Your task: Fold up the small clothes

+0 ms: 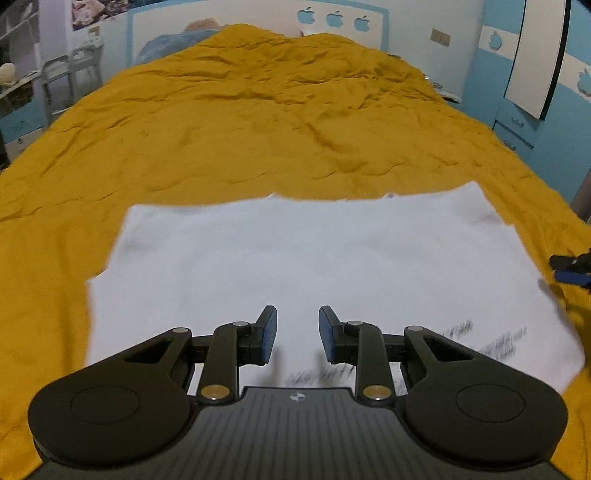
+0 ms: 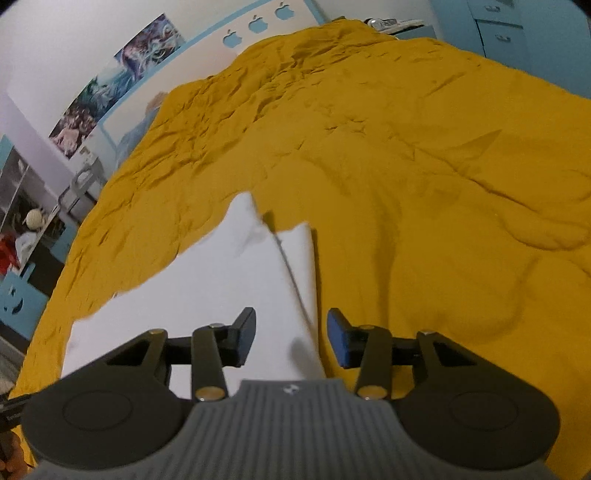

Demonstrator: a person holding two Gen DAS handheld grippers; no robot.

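Note:
A white garment point(image 1: 295, 266) lies spread flat on a mustard-yellow bedcover point(image 1: 258, 129), with a blurred dark print point(image 1: 495, 343) near its front edge. My left gripper point(image 1: 297, 325) hovers over the garment's near middle, open, with nothing between its fingers. In the left wrist view the right gripper point(image 1: 557, 267) shows at the garment's right edge. In the right wrist view the garment point(image 2: 221, 295) has a folded flap along its right side. My right gripper point(image 2: 291, 332) is open above that right edge, one finger over white cloth, the other over the bedcover point(image 2: 443, 184).
A white headboard with blue apple cutouts point(image 1: 334, 18) ends the bed, with a blue pillow point(image 1: 166, 44) before it. Blue drawers point(image 1: 517, 129) stand at the right. Shelves and a chair point(image 1: 59, 81) stand at the left. Posters point(image 2: 122, 81) hang on the wall.

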